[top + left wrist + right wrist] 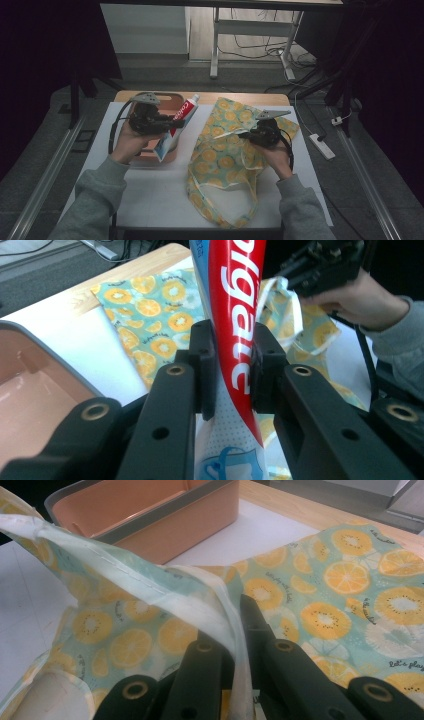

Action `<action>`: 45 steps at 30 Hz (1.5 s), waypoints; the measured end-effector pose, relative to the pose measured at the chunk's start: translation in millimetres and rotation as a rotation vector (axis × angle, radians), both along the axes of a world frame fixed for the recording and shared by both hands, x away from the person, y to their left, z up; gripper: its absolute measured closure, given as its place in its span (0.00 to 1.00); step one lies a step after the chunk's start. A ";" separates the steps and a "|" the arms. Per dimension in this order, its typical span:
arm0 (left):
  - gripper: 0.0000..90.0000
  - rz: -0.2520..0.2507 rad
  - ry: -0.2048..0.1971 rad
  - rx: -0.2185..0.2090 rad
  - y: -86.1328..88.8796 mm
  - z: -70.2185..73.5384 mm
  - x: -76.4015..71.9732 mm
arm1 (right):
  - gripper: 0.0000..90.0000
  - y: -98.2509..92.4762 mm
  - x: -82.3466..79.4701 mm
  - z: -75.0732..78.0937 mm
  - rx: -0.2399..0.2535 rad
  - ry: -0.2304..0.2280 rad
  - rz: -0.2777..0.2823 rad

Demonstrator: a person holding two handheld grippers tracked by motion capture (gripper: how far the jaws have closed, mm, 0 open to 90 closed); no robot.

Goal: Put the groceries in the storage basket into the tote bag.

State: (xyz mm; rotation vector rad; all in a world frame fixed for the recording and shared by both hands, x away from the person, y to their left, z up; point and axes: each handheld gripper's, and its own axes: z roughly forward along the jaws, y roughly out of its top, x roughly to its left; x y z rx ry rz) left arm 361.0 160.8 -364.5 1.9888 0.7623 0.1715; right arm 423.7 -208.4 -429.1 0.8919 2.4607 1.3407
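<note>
My left gripper (234, 372) has its black jaws clamped flat on the toothpaste tube (235, 330), a glossy red, white and blue plastic tube, pinched thin where the pads meet it. In the high view I see the tube (176, 131) slanting, cap end up, over the pink bin (159, 156), a smooth, rounded plastic box with a grey rim.

My right gripper (235, 645) is closed on the hemmed edge of the cloth bag (310, 605), a soft teal fabric printed with orange slices; the white stitched rim (150, 582) lifts in a loose fold. The bag (225, 160) lies crumpled on the white table cover (150, 195), its looped strap (235, 215) trailing toward me, just beside the bin.
</note>
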 end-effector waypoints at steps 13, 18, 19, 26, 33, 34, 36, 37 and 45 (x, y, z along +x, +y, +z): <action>0.84 -0.118 0.024 0.056 -37.3 -19.4 -21.6 | 0.98 -0.1 -2.2 4.4 0.027 -0.025 -0.021; 0.84 -0.146 0.040 0.056 -46.0 -29.3 -26.3 | 0.98 -1.2 -2.3 5.3 0.041 -0.026 -0.022; 0.84 -0.148 0.044 0.052 -46.6 -31.0 -27.6 | 0.98 -1.3 -2.4 5.6 0.041 -0.026 -0.022; 0.84 -0.169 0.057 0.062 -45.5 -36.3 -41.2 | 0.98 -2.2 -1.2 5.7 0.050 -0.029 -0.037; 0.84 -0.192 0.082 0.086 -49.3 -48.9 -49.4 | 0.98 -0.2 0.5 3.7 0.050 -0.020 -0.041; 0.84 -0.193 0.086 0.091 -51.5 -51.7 -49.3 | 0.98 0.3 0.2 3.9 0.051 -0.019 -0.041; 0.84 -0.197 0.095 0.100 -56.4 -57.4 -48.4 | 0.98 0.8 0.0 4.3 0.054 -0.024 -0.038; 0.84 -0.198 0.100 0.104 -59.1 -60.3 -47.6 | 0.98 0.9 -0.2 4.5 0.056 -0.025 -0.039; 0.85 -0.196 0.118 0.149 -84.4 -82.7 -34.9 | 0.98 -0.8 0.1 4.8 0.066 -0.022 -0.040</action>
